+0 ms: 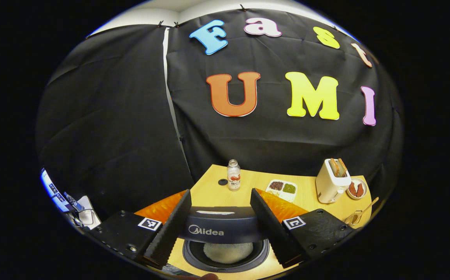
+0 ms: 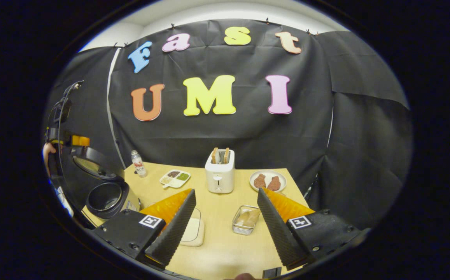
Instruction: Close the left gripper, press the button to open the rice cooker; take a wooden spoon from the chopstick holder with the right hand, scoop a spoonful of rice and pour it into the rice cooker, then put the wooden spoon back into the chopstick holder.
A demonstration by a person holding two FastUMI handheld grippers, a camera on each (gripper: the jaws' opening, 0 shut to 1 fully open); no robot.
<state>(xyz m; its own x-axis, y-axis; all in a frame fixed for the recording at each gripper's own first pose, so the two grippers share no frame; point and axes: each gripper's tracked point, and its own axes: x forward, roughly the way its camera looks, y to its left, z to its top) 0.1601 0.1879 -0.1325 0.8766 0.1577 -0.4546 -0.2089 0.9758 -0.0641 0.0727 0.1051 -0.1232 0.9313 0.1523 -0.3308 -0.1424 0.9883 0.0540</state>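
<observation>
Pale wood tabletop (image 2: 217,237) carries everything here. In the left gripper view, the left gripper (image 1: 221,225) hangs with its fingers spread wide and holding nothing, right above the rice cooker (image 1: 225,252), whose dark lid (image 1: 223,229) stands raised between the fingers. The inner pot below holds a pale heap of rice (image 1: 228,252). In the right gripper view the same cooker sits at the table's left edge with its lid tipped back, well apart from the right gripper (image 2: 225,221), whose fingers are also spread and grasp nothing.

Containers: one white divided dish (image 2: 175,178) with three compartments, one dark, one green, one pale; one toaster (image 2: 220,175) with two slices of bread upright in its slots; one round plate (image 2: 268,181) with two brownish pieces; one bottle (image 1: 233,175) with a pale cap and a dark round cap (image 1: 223,181) lying beside it.

The right gripper view adds a clear wire basket (image 2: 246,220) between its fingers and a pale flat container (image 2: 193,230) just beside its left finger. The left gripper view shows a wooden spoon (image 1: 368,205) slanting out of the chopstick holder (image 1: 352,218) at the table's right edge.
</observation>
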